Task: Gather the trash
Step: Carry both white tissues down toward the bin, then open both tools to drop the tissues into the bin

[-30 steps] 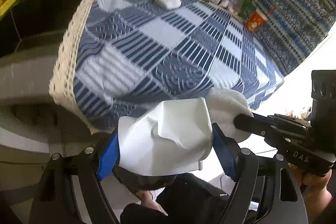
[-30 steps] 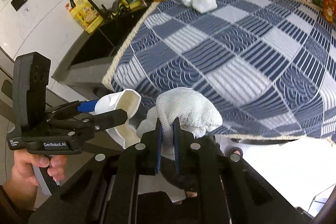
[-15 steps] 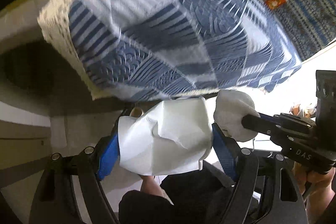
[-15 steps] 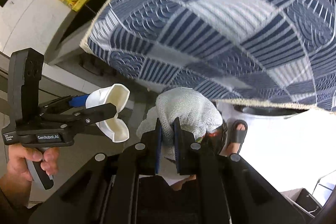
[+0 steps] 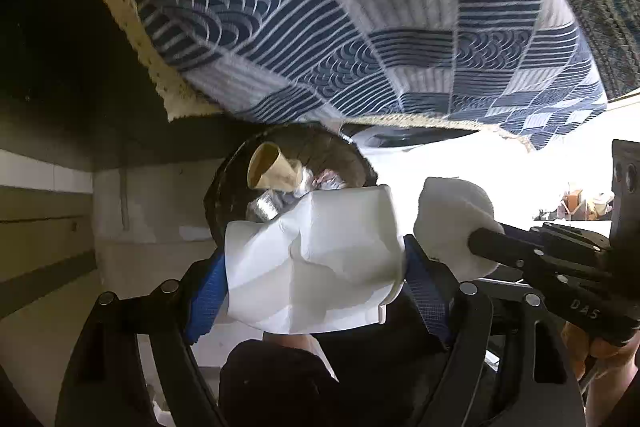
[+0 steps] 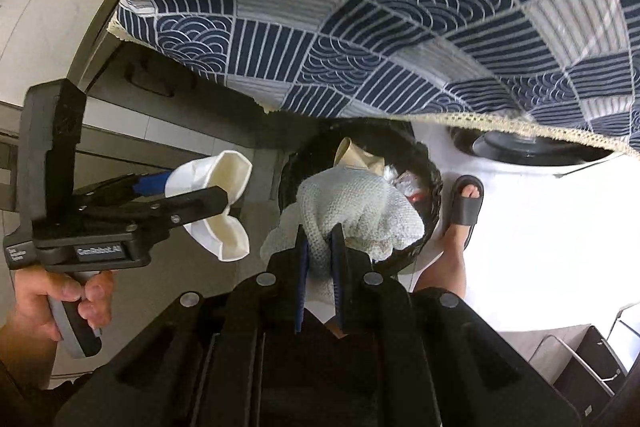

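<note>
A: Item one, nearest. Left claw [image 5: 316, 267]: pads pressed on either side of a crushed white paper cup [image 5: 316, 263], held sideways. Status?

B: Clamped firmly; the cup walls are buckled between the blue pads. In the right wrist view the cup [image 6: 218, 203] hangs to the left of the bin, not over it. Carry it across until it is above the opening before letting the fingers part.

A: Item two. Right claw [image 6: 320, 251]: fingers nearly together, pinching a wad of white textured paper towel [image 6: 356, 211].

B: Gripped by its lower fold only; the bulk blooms out past the tips. From its own camera the wad sits in line with the bin's mouth, so this one looks ready first. Open wide, since soft paper may cling to a pad.

A: Item three, beyond both. Dark round waste bin [image 6: 430, 183] on the floor, below the hanging edge of the blue patterned cloth [image 6: 400, 27] that covers the counter.

B: Contents: a tan paper cone [image 5: 270, 169], some foil-like scraps. Partly full, so release low and central to stop the cup bouncing off the rim.

A: Item four. Sandalled foot [image 6: 466, 203], just right of the bin.

B: Noted. Keep drops inside the rim on that side.
</note>
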{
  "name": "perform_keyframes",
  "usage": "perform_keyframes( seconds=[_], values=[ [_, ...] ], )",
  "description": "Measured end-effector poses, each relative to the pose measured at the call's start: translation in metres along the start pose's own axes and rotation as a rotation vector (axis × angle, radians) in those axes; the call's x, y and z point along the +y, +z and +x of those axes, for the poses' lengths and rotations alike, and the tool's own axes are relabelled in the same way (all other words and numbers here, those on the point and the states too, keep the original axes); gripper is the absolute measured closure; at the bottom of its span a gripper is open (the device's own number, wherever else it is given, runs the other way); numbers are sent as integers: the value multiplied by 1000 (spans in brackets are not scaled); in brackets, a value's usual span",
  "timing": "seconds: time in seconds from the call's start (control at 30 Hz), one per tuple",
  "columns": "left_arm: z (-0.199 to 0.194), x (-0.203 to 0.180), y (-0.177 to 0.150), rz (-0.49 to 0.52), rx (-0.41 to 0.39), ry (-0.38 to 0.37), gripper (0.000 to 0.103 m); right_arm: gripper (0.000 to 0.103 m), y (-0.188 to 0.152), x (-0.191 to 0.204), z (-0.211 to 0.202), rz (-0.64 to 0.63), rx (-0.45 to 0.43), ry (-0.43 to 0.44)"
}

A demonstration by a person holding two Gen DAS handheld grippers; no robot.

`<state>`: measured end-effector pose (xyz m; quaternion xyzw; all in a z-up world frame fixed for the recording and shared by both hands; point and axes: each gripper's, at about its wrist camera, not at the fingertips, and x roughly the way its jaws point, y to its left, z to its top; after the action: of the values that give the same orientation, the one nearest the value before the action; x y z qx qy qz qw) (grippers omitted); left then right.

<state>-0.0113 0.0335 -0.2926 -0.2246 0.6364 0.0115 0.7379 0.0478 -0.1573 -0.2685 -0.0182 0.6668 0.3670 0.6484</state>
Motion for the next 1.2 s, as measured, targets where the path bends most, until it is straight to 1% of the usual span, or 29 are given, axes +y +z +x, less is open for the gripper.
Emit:
perform_keyframes(
  seconds=[0.2,0.27,0.33,0.37,0.4,0.43,0.47,0.53,0.63,0.67,0.8,0.9,0.93,0.97,1.03,1.1,1.17,1.2],
  values=[
    [12,7,1,-27,25,8,25,90,-1,-2,9,1,26,18],
    [13,7,2,-33,25,10,25,87,0,-3,11,2,33,27],
    [13,6,4,-44,25,16,23,86,2,-3,12,-2,32,31],
    [13,6,5,-46,24,16,23,82,3,-3,13,0,33,36],
    [12,4,6,-41,18,21,21,78,4,-4,12,4,33,45],
    [11,2,8,-30,5,41,18,71,5,-5,12,9,32,53],
    [10,1,9,-28,-5,55,13,65,6,-5,12,10,28,58],
    [8,2,12,-45,-14,54,12,58,7,-7,11,12,22,53],
    [6,5,15,-62,-20,66,12,58,8,-15,11,21,18,40],
    [3,5,16,-64,-24,60,12,58,8,-18,10,30,18,37],
    [-9,6,18,-70,-50,68,12,58,11,-23,0,40,4,23],
    [-19,5,21,-65,-77,73,12,57,15,-20,-11,35,-23,15],
    [-24,5,23,-65,-89,76,12,53,17,-20,-15,38,-32,14],
    [-27,4,24,-67,-96,74,12,51,19,-18,-20,41,-41,15],
    [-38,3,26,-70,-121,55,12,51,23,-10,-32,33,-62,11],
    [-55,1,29,-67,-165,44,12,48,25,-3,-44,16,-94,13],
    [-75,-3,31,-58,-214,32,11,42,29,5,-59,6,-129,14],
    [-81,-4,31,-52,-229,29,9,41,30,9,-65,2,-145,15]
  ],
)
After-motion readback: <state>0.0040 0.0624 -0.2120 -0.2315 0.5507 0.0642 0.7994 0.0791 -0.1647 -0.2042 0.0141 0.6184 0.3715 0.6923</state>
